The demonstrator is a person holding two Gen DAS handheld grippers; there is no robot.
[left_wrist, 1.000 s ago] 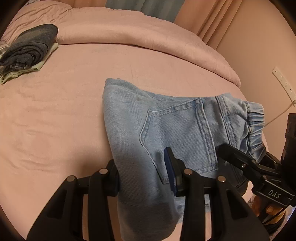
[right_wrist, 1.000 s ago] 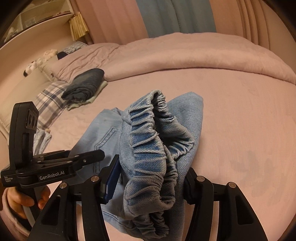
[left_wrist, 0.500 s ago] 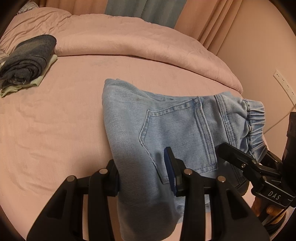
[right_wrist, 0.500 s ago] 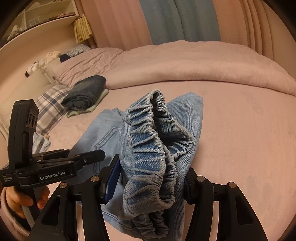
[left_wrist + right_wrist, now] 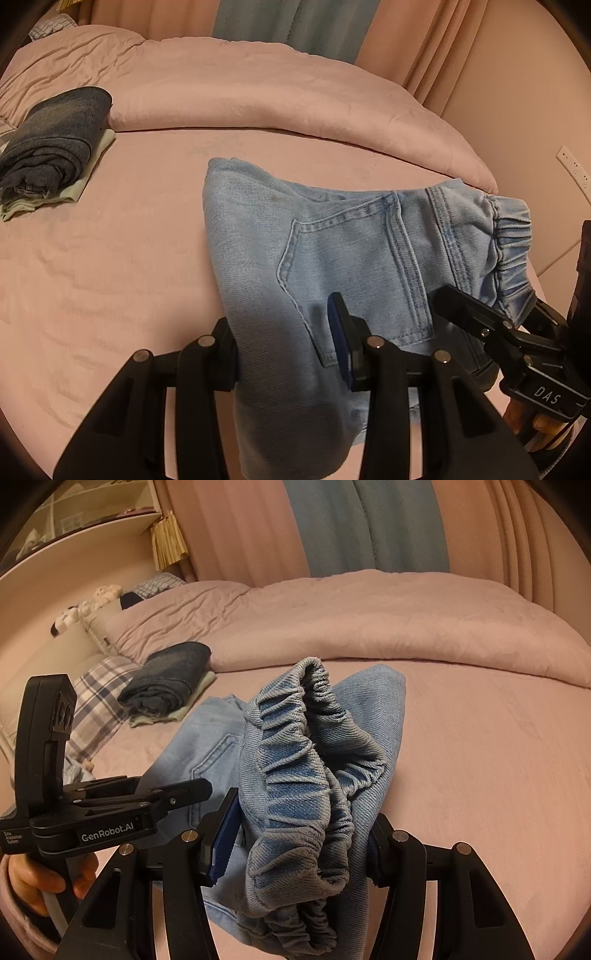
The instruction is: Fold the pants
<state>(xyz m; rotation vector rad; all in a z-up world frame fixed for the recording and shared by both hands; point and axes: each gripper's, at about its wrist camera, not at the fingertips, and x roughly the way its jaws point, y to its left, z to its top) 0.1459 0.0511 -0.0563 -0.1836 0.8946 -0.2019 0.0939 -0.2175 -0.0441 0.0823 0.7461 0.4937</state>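
Pants (image 5: 332,251) of pale blue denim, already folded into a thick bundle, are held up just over a pink bed (image 5: 110,258), near its front edge; one folded end droops toward the sheet while the rest hangs between two handheld tools; the left gripper (image 5: 284,354) points forward and level, its two black fingers clamped on the folded fabric beside the stitched back pocket (image 5: 354,273), the denim bulging out below them; the right gripper (image 5: 299,849) sits close on the other side, likewise level and aimed across the bed, its jaws pressed narrow around the gathered elastic waistband (image 5: 306,775), which bunches up in ruffles between the blue-faced pads (image 5: 225,842); in the right wrist view the left tool's black body shows at the lower left, marked GenRobot.AI, with the person's left hand (image 5: 33,882) curled around its handle from below; in the left wrist view the right tool juts in from the lower right; farther back on the bed, well apart from the pants, a dark folded garment (image 5: 55,140) lies on a pale folded cloth (image 5: 88,173); a rumpled pink duvet (image 5: 258,96) lies across the far side of the bed, with curtains (image 5: 362,524) behind it.
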